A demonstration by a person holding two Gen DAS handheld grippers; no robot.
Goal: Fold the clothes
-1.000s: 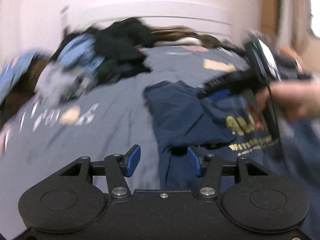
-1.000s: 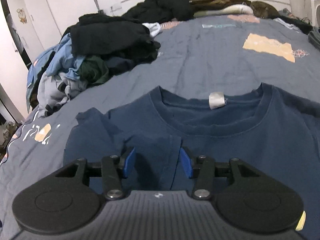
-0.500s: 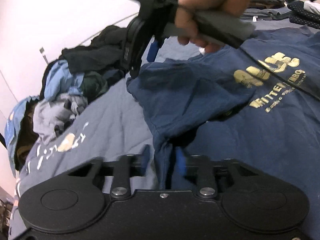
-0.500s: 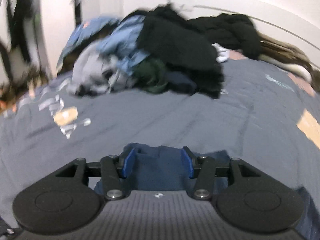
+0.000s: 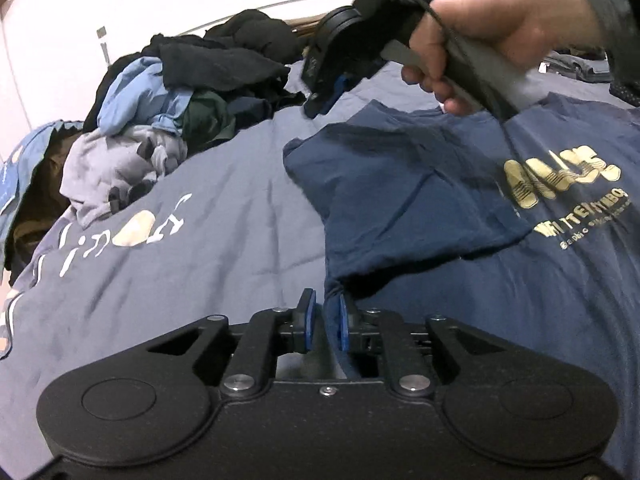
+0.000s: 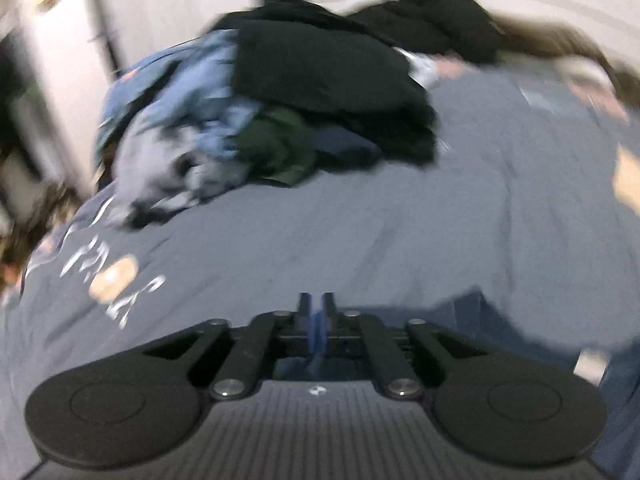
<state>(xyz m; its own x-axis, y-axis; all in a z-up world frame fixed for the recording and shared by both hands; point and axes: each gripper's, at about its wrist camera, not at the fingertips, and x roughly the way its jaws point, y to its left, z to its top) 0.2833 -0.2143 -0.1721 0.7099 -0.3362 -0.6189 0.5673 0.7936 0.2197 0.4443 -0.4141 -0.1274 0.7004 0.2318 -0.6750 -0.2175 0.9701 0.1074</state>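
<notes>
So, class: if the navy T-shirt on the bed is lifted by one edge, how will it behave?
The T-shirt will probably go floppy and drape, since its sleeve already lies folded over with soft creases. It is likely light: the left claw pinches only a thin edge of it. It may drag on the bedspread rather than slide.

wrist views, low, share clothes pile (image 5: 180,92)

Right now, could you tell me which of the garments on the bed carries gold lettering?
The navy T-shirt spread flat on the bed, gripped by the left gripper. The pile of clothes behind it shows no lettering.
</notes>
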